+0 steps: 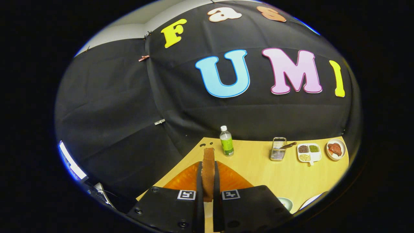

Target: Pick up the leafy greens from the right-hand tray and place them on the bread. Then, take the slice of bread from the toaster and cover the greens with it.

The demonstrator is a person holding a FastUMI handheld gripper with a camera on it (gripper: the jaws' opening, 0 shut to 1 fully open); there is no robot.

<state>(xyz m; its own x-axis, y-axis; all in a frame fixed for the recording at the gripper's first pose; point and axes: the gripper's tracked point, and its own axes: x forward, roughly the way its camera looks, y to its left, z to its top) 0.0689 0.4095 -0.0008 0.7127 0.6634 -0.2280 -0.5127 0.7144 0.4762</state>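
I have the slice of bread (208, 171) pinched upright between the gripper (208, 186) fingers, raised over the orange tray (184, 178), so I judge the greens step done and only the covering left.

On my wooden table (258, 171) stand a green-labelled bottle (226, 141), a wire rack (278, 149) with a utensil, a divided dish (309, 152) of grains — beside it, a small bowl (336, 149).
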